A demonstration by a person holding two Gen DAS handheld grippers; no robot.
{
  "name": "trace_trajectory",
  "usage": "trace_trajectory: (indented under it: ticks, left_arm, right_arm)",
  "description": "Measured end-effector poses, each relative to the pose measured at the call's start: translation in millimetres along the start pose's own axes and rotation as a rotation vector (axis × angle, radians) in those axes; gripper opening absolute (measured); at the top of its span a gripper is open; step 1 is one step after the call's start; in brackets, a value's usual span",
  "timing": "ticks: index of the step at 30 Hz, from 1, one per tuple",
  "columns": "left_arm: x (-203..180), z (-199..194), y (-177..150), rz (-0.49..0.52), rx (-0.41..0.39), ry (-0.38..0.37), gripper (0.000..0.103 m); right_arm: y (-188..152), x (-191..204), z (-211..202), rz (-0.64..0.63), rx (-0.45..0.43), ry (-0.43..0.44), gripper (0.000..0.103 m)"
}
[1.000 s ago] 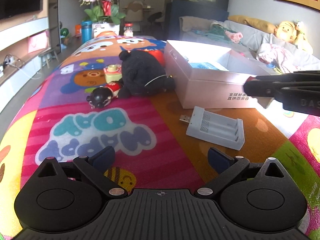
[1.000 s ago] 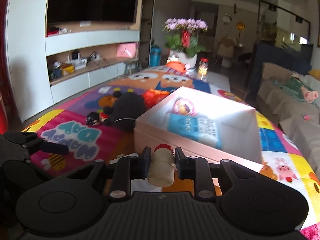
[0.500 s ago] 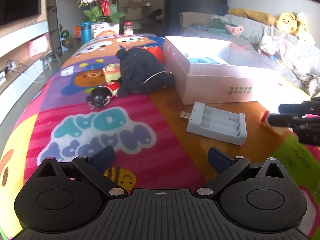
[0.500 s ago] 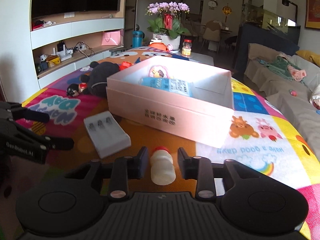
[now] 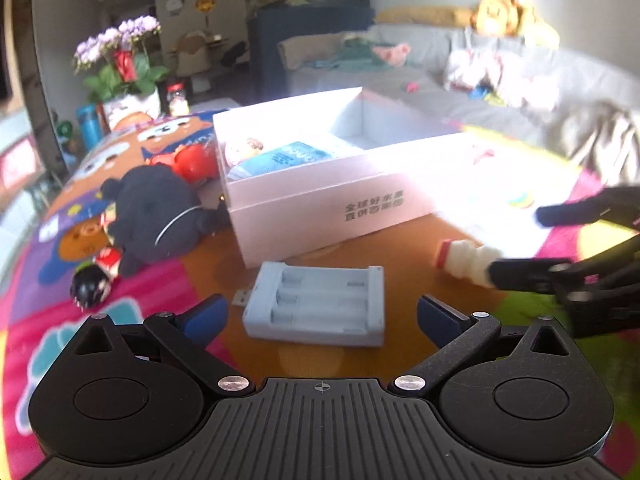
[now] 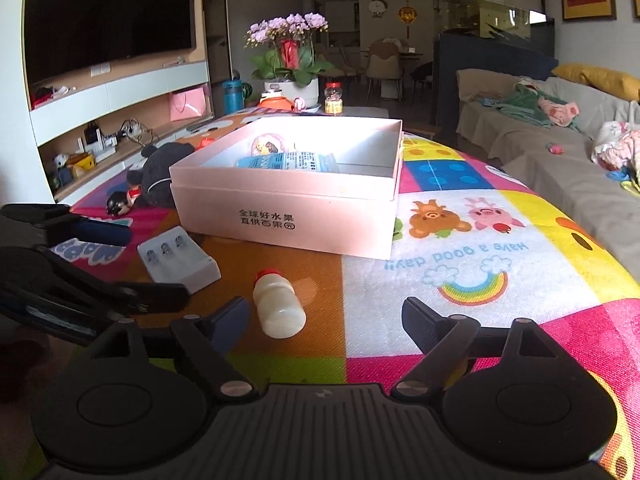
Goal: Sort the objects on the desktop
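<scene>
A small white bottle with a red cap [image 6: 278, 307] lies on its side on the colourful tablecloth, between my right gripper's [image 6: 326, 320] open fingers, nearer the left one. It also shows in the left wrist view [image 5: 466, 264]. A grey battery charger [image 5: 316, 306] lies just ahead of my open, empty left gripper [image 5: 322, 314]; it shows in the right wrist view too [image 6: 178, 260]. An open white box [image 6: 288, 196] stands behind, holding a blue packet [image 6: 286, 161] and a round item.
A black plush toy [image 5: 156, 216], a red toy [image 5: 194, 162] and a small doll [image 5: 94, 278] lie left of the box [image 5: 320, 196]. A flower pot [image 6: 290, 60] stands at the table's far end. A sofa [image 6: 560, 152] runs along the right.
My right gripper lowered the bottle from above the box to the cloth and opened, letting it go. My left gripper moved forward to the charger.
</scene>
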State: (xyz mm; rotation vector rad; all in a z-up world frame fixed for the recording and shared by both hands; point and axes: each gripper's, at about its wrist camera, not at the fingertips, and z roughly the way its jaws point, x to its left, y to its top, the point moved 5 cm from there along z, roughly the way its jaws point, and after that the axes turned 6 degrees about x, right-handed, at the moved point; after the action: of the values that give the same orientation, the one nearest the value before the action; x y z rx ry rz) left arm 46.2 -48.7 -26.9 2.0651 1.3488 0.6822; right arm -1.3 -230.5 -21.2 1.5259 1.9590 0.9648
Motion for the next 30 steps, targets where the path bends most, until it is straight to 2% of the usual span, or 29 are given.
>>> trace_trajectory:
  ticks: [2,6,7,8,9,10,12,18,21,25,26,28,30]
  left_arm:
    - [-1.0,10.1,2.0,-0.001,0.035,0.022,0.103]
    - [3.1,8.5,5.4,-0.018,0.026,0.04,0.101]
    - [4.5,7.0,4.2,-0.017,0.022,0.038,0.089]
    - [4.7,5.5,2.9,-0.018,0.028,0.024,0.085]
    - [5.3,3.5,1.9,-0.024,0.029,0.019,0.084]
    - [6.8,1.5,0.2,-0.027,0.028,0.013,0.084]
    - [6.0,-5.5,-5.8,-0.019,0.029,0.0,0.084]
    - [-1.2,-30.8,-30.2,0.007,0.05,-0.063,0.085]
    - [-1.1,-33.8,-37.9,0.015,0.054,-0.061,0.097]
    - [0.7,-29.0,-35.4,-0.008,0.05,-0.074,0.096]
    - [-0.1,-27.6,-34.0,-0.005,0.045,-0.075,0.096]
    - [-2.4,-27.2,-32.6,0.002,0.034,-0.075,0.086]
    - [-3.8,-30.2,-32.2,0.009,0.025,-0.068,0.086]
  right_arm:
    - [-0.4,-0.7,-1.5,0.004,-0.008,0.005,0.087]
    - [0.3,1.6,-2.9,-0.003,-0.019,0.024,0.086]
    - [0.5,2.7,-2.7,-0.01,-0.019,0.025,0.082]
    - [1.1,5.1,-1.9,-0.022,-0.016,0.026,0.079]
    - [1.3,7.7,-1.0,-0.038,-0.01,0.031,0.069]
    - [1.7,11.6,1.4,-0.063,0.002,0.037,0.061]
    - [2.9,19.6,6.4,-0.109,0.02,0.036,0.056]
    - [14.7,38.7,19.6,-0.217,0.043,0.015,0.052]
    - [16.2,41.2,28.0,-0.225,0.085,0.014,0.046]
    - [16.1,41.5,31.0,-0.196,0.137,0.055,0.025]
    - [16.9,40.9,29.6,-0.185,0.149,0.06,0.025]
    - [17.5,38.6,22.9,-0.17,0.155,0.057,0.025]
    - [17.7,35.8,12.8,-0.165,0.153,0.052,0.025]
